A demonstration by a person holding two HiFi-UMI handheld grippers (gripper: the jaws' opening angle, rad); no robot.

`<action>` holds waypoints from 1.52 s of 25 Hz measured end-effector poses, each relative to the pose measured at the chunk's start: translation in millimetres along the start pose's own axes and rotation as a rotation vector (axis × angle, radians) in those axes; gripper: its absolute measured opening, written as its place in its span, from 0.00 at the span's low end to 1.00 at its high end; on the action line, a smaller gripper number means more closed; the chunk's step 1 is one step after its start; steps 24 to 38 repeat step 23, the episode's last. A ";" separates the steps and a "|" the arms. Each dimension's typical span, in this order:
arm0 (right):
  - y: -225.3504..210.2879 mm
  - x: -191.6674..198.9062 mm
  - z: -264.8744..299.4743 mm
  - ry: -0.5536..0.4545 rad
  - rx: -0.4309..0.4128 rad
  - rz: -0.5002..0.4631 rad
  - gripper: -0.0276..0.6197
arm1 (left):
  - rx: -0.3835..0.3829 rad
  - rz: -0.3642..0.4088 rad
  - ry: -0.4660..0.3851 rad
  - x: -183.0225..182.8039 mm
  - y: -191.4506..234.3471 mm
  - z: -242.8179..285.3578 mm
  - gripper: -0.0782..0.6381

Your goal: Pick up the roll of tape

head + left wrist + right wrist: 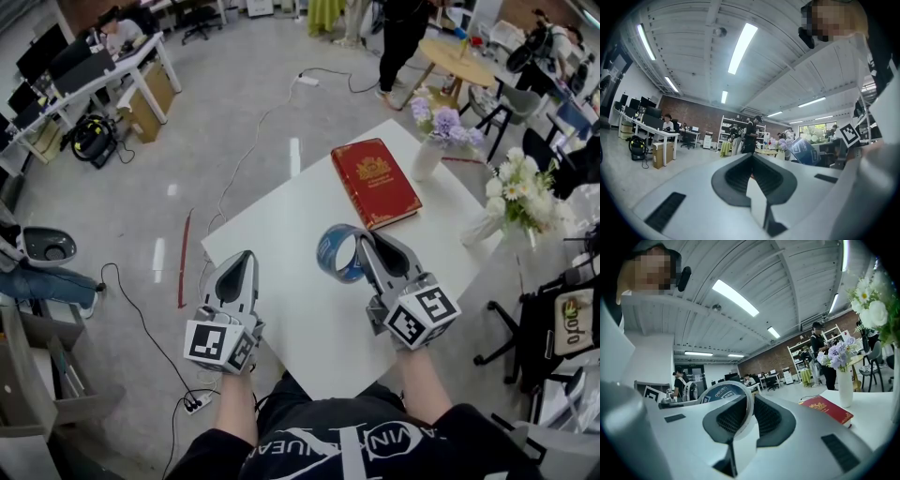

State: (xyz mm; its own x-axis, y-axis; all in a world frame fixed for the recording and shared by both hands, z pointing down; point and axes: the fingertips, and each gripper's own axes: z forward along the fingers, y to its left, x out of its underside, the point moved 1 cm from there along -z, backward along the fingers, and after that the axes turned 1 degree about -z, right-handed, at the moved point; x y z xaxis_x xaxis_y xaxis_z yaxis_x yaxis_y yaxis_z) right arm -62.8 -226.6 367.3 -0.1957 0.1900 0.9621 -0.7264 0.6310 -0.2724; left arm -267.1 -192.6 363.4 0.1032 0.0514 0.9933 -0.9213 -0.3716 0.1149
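The right gripper (360,240) is pinching the roll of tape (326,253) by one short stretch of its ring wall. One jaw is reaching into the hole and the other is lying against the outer face. The roll is standing on edge over the middle of the white counter (281,234), just in front of the red book (375,181). I cannot tell whether it is resting on the surface or hanging a little above it. The left gripper (246,258) is hovering well to the side near the counter's front edge, its jaws pressed together on nothing, so it is giving no support. The main risk is coming from how little of the roll is being held. With the pads bearing on one narrow band of a smooth ring, the free part is likely hanging off to one side. A quick lift or a turn of the wrist could be enough to make the roll pivot or slide out. Once loose it would be landing on its edge, and it could roll toward the book or off the counter onto the floor. Squeezing harder looks risky too, since it may be bending the ring out of round. A wide swing to the right would be carrying the roll toward the flower vases (427,155), which look easy to tip.
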 end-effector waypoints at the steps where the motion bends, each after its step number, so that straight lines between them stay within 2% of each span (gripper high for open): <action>1: 0.0 -0.1 0.0 -0.005 -0.003 -0.001 0.14 | 0.001 -0.001 0.000 -0.2 0.0 0.0 0.11; 38: -4.3 7.2 -4.2 0.003 0.003 0.022 0.14 | 0.004 -0.015 0.011 4.9 -1.6 -1.0 0.11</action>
